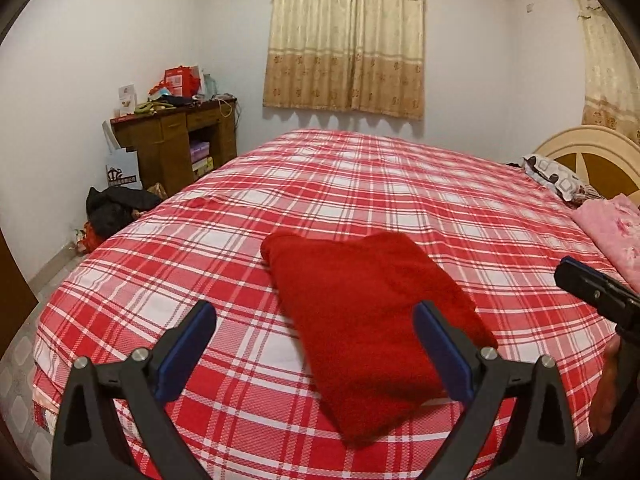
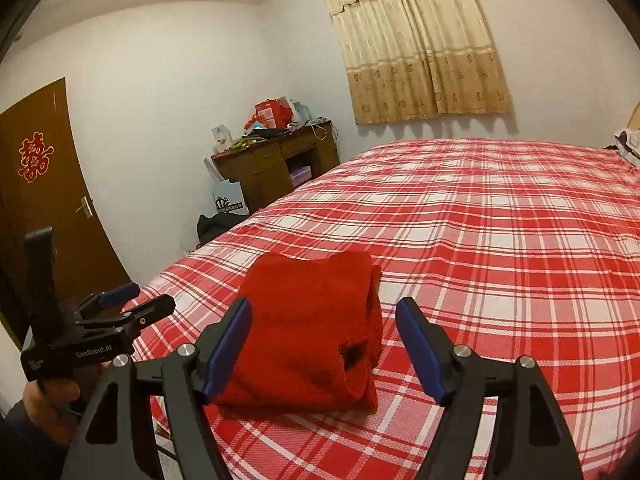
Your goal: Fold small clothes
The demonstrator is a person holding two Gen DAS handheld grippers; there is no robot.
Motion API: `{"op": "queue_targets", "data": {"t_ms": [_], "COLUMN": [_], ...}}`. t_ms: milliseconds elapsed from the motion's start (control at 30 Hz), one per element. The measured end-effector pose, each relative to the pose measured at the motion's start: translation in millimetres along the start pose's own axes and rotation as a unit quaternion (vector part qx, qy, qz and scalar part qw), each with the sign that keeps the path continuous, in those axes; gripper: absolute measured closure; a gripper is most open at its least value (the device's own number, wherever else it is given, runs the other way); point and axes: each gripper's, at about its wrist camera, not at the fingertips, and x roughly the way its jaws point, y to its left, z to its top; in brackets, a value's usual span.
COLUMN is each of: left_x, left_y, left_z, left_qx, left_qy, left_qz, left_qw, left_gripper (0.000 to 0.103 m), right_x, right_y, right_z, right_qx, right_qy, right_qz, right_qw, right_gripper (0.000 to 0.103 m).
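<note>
red garment [image 1: 368, 320] lies folded into a thick rectangular bundle on the bed [image 1: 400, 184], near the bed's front edge, on the red and white plaid sheet. left tool [image 1: 316, 352] hangs above the bed with its fingers spread wide apart, gripping nothing; in the left wrist view its right blue pad overlaps the garment's near side, contact unclear. right tool [image 2: 324, 344] also has fingers wide apart and holds nothing, garment [image 2: 312, 332] sits between and just past the two blue pads, left pad crosses over the cloth edge in the picture, cannot tell if touching. a dark opening or shadow shows on the garment's near right face in the right wrist view. left tool [image 2: 116, 312] also shows at the left of the right wrist view, held by a hand [image 2: 52, 396], off the bed's corner. right tool tip [image 1: 592, 288] pokes in at the right edge of the left wrist view. background: wooden desk [image 1: 176, 144] cluttered with boxes against the far wall, curtain [image 1: 344, 36] above the bed, brown door [image 2: 44, 184] with red paper cutout, pink blanket [image 1: 612, 232] and pillow [image 1: 556, 176] by the headboard [image 1: 592, 148], dark clothes pile [image 1: 116, 208] on floor.
</note>
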Motion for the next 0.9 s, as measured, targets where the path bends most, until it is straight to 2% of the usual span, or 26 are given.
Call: {"op": "queue_targets", "data": {"t_ms": [900], "left_x": [0.4], "left_y": [-5.4], "left_z": [-4.7], "left_qx": [0.003], "left_qy": [0.004], "left_qz": [-0.007], "left_qw": [1.0000], "left_gripper": [0.002], "right_x": [-4.9], "right_y": [18.6], "right_z": [-5.8], "right_qx": [-0.019], "right_qy": [0.006], "right_qz": [0.007], "right_qw": [1.000], "right_gripper": [0.028]}}
